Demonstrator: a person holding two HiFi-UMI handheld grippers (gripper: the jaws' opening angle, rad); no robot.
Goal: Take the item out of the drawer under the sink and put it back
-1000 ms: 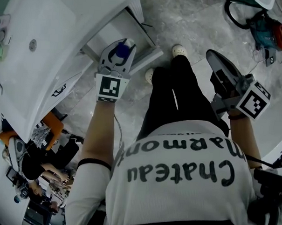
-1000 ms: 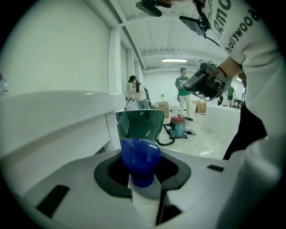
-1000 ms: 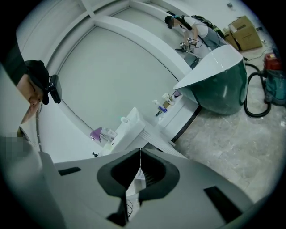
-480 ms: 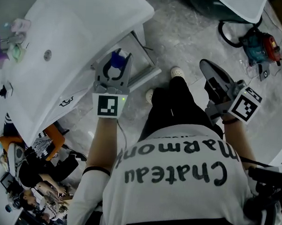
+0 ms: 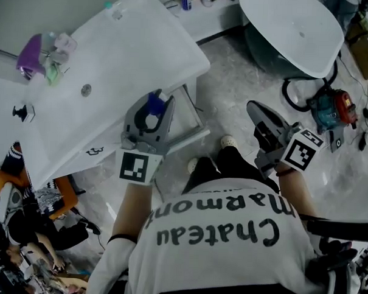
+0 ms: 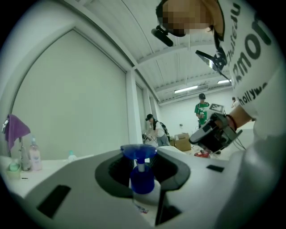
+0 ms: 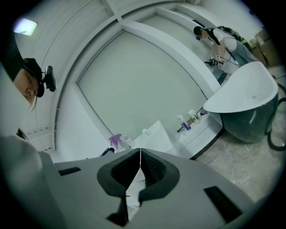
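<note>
A white pump bottle with a blue head (image 5: pixel 154 101) sits between the jaws of my left gripper (image 5: pixel 152 111), whose jaws are closing on it. In the left gripper view the bottle (image 6: pixel 143 181) stands upright in the left gripper (image 6: pixel 142 157), raised in the air. It hangs over the front edge of the white sink (image 5: pixel 115 55), above the open drawer (image 5: pixel 190 136) below. My right gripper (image 5: pixel 257 111) is held off to the right above the floor, shut with nothing in it. In its own view the right gripper (image 7: pixel 140 152) shows its jaws meeting.
A white freestanding tub (image 5: pixel 293 26) stands at the back right, with a vacuum cleaner and hose (image 5: pixel 329 107) on the floor beside it. A purple cloth (image 5: pixel 31 48) and small bottles sit on the sink's far side. People crouch at lower left (image 5: pixel 23 215).
The left gripper, still holding the bottle, has come up from over the open drawer to the sink's front edge. The view has swung to take in more of the sink and the tub.
</note>
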